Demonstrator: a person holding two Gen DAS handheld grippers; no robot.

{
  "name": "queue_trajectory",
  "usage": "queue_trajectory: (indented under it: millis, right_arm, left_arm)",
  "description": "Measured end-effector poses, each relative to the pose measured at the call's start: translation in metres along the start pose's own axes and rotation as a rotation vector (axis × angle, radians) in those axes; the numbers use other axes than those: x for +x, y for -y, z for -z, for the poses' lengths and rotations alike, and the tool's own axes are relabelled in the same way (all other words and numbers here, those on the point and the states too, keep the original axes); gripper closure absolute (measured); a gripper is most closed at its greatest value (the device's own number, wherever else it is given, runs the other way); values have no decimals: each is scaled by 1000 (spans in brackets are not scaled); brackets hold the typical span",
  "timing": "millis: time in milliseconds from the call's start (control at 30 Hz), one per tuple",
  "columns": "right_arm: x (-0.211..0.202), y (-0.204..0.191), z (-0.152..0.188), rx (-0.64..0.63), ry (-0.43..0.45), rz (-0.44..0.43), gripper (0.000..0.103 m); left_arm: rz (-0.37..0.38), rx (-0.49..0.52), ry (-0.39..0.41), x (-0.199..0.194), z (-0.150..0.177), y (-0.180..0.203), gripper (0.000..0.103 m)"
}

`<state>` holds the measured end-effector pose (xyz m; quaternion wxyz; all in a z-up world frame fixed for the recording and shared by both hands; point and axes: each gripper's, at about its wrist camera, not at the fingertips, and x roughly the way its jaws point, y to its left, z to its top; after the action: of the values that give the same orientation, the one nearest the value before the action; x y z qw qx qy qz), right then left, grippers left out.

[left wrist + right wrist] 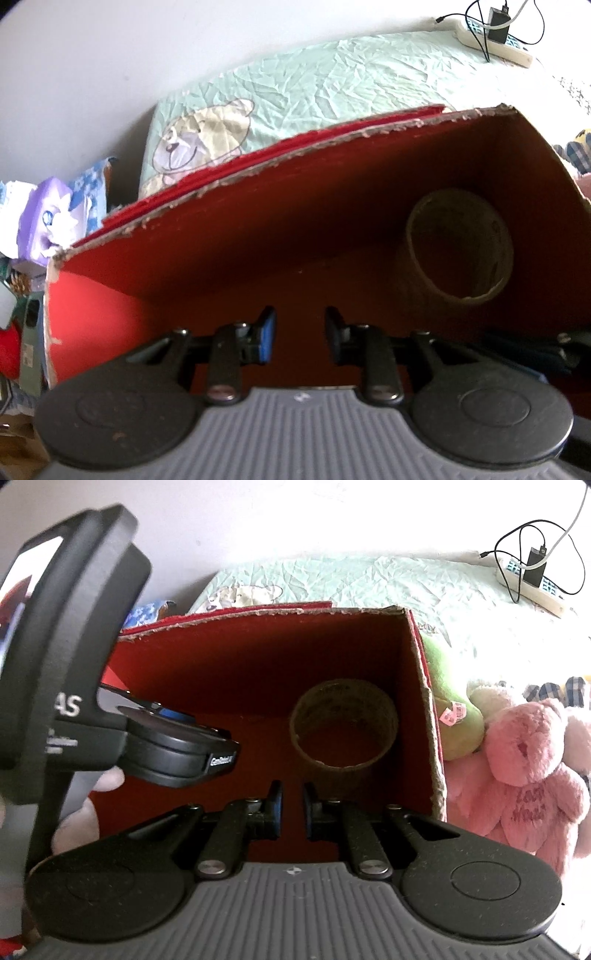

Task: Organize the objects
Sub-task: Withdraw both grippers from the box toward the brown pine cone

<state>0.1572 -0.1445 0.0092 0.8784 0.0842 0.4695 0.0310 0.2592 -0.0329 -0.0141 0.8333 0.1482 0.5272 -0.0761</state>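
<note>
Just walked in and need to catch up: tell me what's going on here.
A person holds two grippers over a red cardboard box on a bed. Inside the box sits a brown tape roll, nothing else visible. The left gripper and right gripper both point down into the box with jaws apart and nothing between them. A pink teddy bear and a green plush toy lie outside, beside the box.

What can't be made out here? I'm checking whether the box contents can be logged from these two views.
- Red box near floor: both views, covered by the gripper bodies.
- Box's left side: right wrist view, blocked by the left gripper.
- Tape roll lettering: too blurred to read.
- Pink plush bear: cut off by the right edge.
- Power strip: cut off at the top edge.
</note>
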Motion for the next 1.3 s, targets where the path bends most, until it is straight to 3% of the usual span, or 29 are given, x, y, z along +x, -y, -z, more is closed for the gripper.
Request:
queue_trajectory:
  millis: [133, 300, 367, 533, 767, 1000, 1300]
  right_arm:
    - [-9, 6, 6, 40, 56, -54, 89]
    - [-36, 22, 18, 114, 154, -136, 88]
    - [-47, 33, 23, 120, 190, -141, 80]
    - [-70, 59, 45, 184, 218, -168, 81]
    - [-92, 67, 59, 201, 248, -236, 79]
    - [-99, 58, 79, 143, 192, -277, 79]
    - [-82, 58, 117, 139, 2, -327, 79]
  left_arm:
    - [-5, 7, 19, -2, 0, 0, 68]
    - [44, -47, 130, -27, 10, -15, 66]
    - [43, -51, 179, -46, 21, -15, 66]
    - [69, -21, 284, -99, 56, -17, 66]
    - [138, 34, 313, -130, 101, -10, 66]
    - [255, 128, 317, -143, 144, 3, 66]
    - [490, 189, 207, -126, 184, 19, 69]
